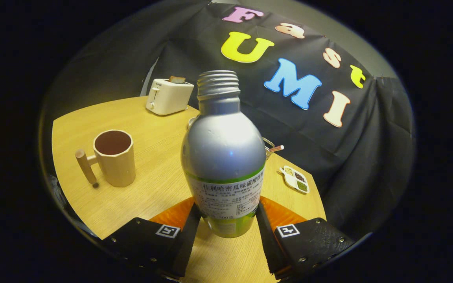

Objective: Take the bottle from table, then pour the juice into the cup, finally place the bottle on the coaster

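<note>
A silver bottle [223,149] with a green band, a white label and an open threaded neck stands upright between my fingers. My gripper [226,230] is shut on its lower part, one finger pressing on each side of the label. An orange coaster [175,214] lies on the table just behind the bottle's base and shows on both sides of it. I cannot tell whether the bottle's base touches the table. A tan cup [115,157] with a peg-like handle stands upright beyond my left finger, its mouth open.
A white toaster [169,96] with a slice in it stands at the far side of the wooden table [151,184]. A small divided dish [296,179] lies near the right edge. A metal item with a straw [275,148] peeks out behind the bottle.
</note>
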Tool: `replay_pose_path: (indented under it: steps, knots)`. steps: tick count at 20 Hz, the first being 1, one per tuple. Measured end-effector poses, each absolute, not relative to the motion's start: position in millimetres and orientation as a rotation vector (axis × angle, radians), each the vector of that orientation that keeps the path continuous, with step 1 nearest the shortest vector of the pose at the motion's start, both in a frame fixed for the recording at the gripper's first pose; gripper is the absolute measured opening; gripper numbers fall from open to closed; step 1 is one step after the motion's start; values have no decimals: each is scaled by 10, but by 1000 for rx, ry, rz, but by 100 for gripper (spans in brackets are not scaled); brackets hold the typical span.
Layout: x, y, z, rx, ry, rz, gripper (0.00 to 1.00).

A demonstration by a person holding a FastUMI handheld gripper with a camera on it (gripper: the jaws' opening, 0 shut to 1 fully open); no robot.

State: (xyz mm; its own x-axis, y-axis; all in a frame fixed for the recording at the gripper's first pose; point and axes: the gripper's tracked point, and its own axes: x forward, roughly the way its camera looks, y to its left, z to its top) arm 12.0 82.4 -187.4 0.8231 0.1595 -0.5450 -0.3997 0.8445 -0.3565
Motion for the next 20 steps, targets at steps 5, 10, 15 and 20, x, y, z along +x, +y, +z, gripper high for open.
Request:
replay_pose_path:
  steps: [5,10,15,20]
  knots:
    - [91,1002,-1981,-565,539,343,75]
    - [95,1115,-2014,-659,548,368,75]
    - [127,1292,-2067,-753,556,412,75]
    - [122,1383,-2086,-912,565,427,75]
